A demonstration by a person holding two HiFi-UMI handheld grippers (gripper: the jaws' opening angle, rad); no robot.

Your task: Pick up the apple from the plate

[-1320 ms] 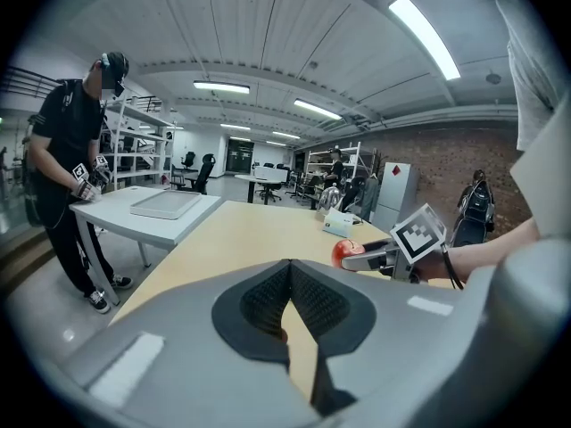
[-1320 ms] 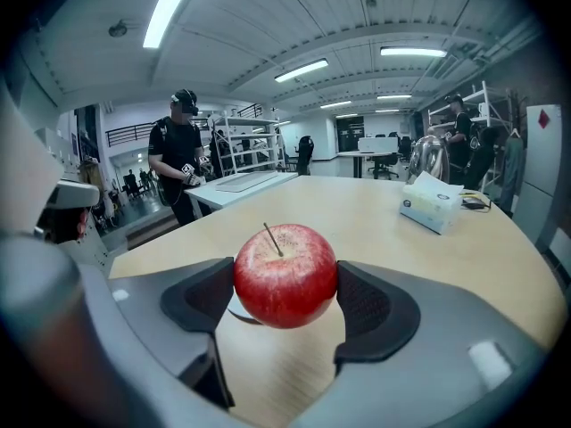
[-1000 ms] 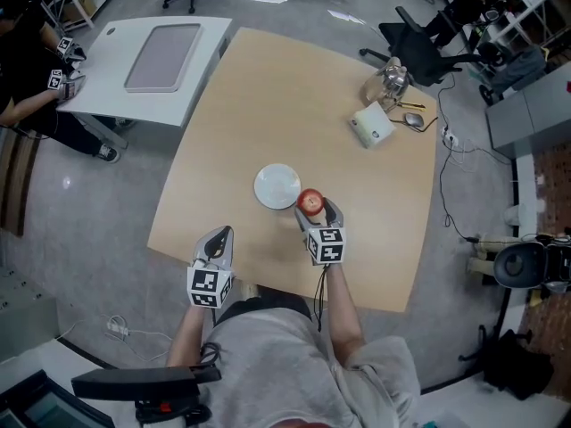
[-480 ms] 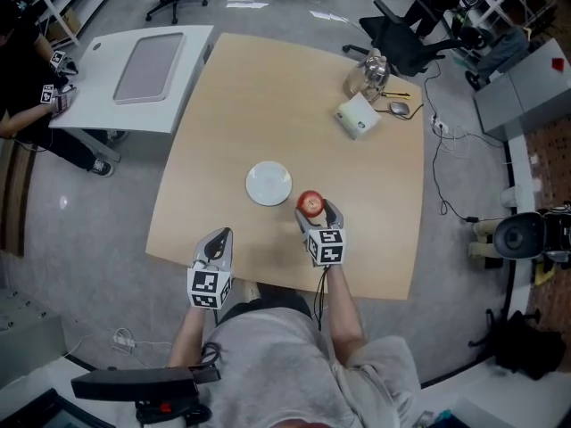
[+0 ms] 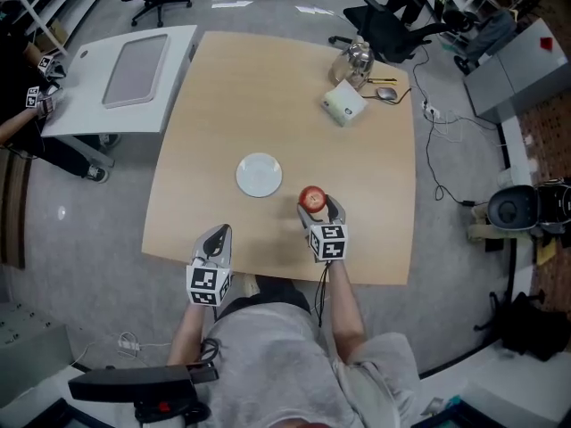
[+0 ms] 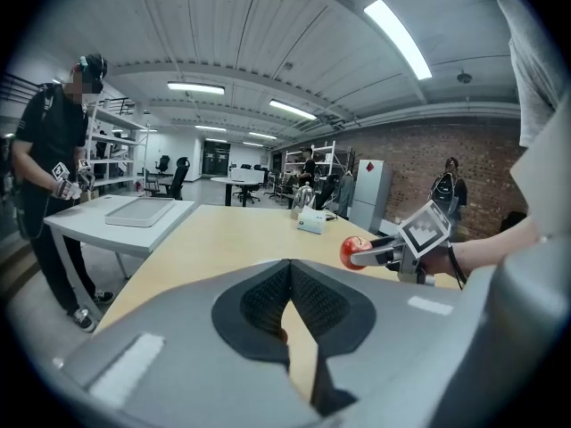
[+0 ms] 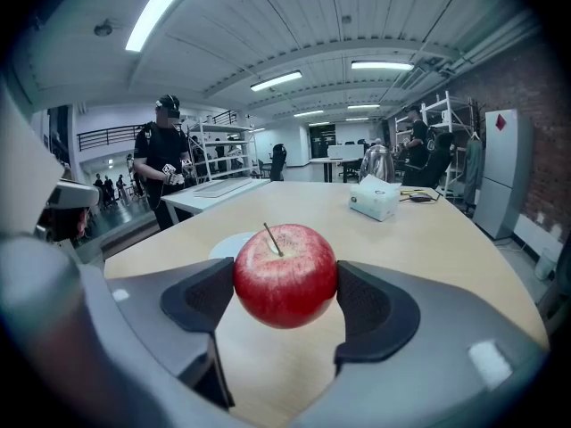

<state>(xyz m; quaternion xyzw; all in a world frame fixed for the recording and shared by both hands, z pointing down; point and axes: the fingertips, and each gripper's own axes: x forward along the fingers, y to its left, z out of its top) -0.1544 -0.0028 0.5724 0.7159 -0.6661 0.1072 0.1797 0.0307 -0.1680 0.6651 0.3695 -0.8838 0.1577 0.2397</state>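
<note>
Wooden bench [image 5: 268, 87], white plate [image 5: 259, 175] bare. Right gripper [image 5: 319, 209] fingers clamp the apple [image 7: 285, 275] by its sides, stem up, clear of the bench beside the plate; pick looks done. Left gripper [image 5: 217, 239] fingers pressed together, empty, parked at the near edge, out of the way.

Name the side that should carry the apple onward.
Right. The right tongs grip the apple, which is clear of the plate. The left tongs are shut, empty, and farther from it.
</note>
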